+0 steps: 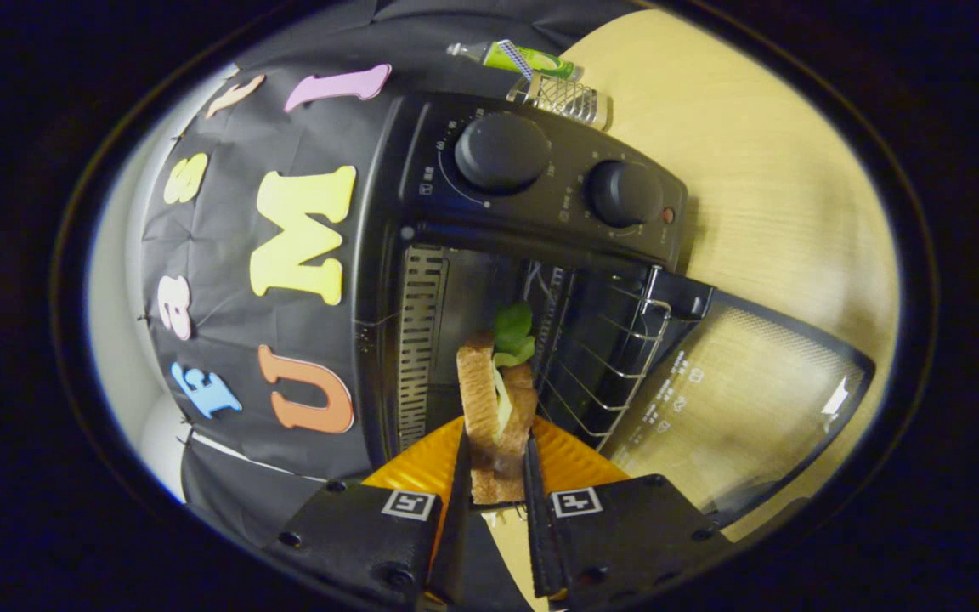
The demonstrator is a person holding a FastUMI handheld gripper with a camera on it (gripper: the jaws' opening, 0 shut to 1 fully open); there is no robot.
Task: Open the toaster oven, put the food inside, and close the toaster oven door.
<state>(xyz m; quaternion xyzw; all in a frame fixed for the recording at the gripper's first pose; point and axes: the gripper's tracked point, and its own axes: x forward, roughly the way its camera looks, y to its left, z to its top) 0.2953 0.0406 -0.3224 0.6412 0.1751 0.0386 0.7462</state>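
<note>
The view is rolled sideways. A black toaster oven (pixel 540 195) stands on the wooden table with its glass door (pixel 736 399) swung fully open. Its wire rack (pixel 608 357) shows inside the dark cavity. My gripper (pixel 496 463) is shut on a sandwich (pixel 494 399) of toasted bread with green lettuce sticking out the far end. The sandwich stands on edge between my fingers, its far end at the mouth of the oven, just over the rack.
Two round knobs (pixel 502 151) sit on the oven's control panel. Behind the oven lie a green tube (pixel 532 59) and a small wire holder (pixel 566 98). Light wooden table (pixel 761 178) stretches beside the oven. Black cloth wall (pixel 226 280) is on the other side.
</note>
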